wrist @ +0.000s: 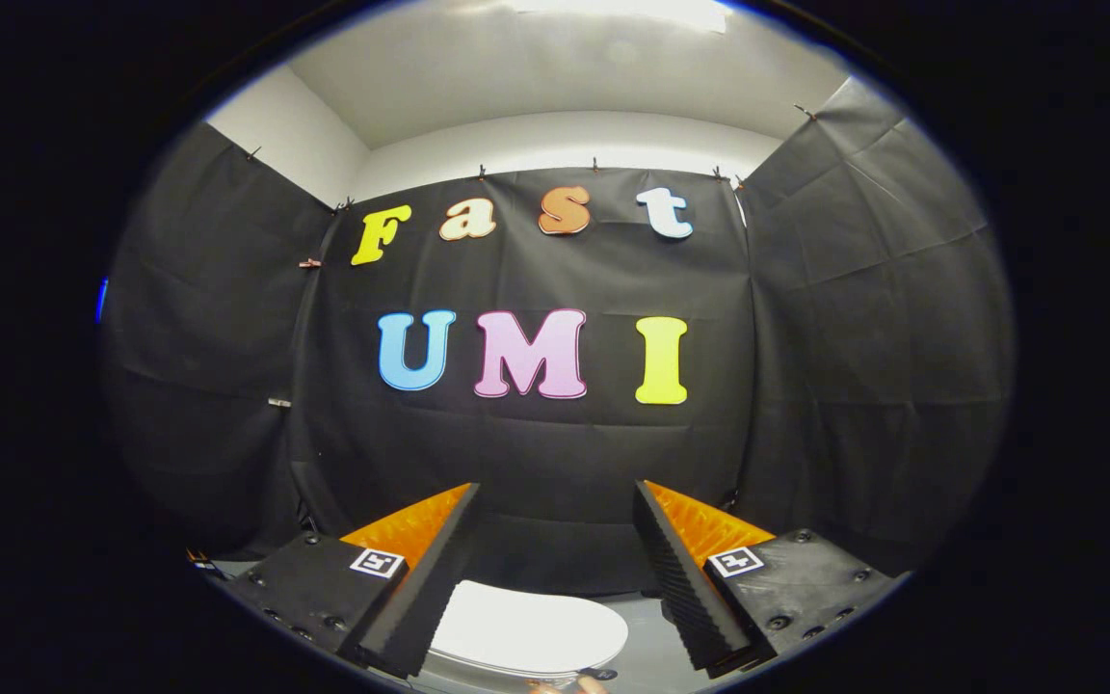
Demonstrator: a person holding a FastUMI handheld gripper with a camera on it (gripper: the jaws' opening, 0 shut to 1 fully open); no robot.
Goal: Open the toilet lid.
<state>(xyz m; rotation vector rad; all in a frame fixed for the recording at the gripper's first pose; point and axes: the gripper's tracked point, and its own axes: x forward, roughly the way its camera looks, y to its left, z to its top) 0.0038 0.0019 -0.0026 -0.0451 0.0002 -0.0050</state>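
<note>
Below, one closed toilet lid (528, 631), jaws apart

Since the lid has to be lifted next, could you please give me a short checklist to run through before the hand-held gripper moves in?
1. Toilet lid in sight: ok. It shows white below and between the fingers.
2. Lid is down and needs opening: ok, it appears to lie flat.
3. Hand-held gripper is open: ok. The fingers stand wide apart with nothing between them.
4. Fingers at the lid's edge: not ok. They are up above it, aimed at the booth wall.
5. Front lip of the lid free to grip: cannot tell, as the near edge is cut off from sight.
6. Something small by the near edge of the lid: cannot tell what it is.
</note>
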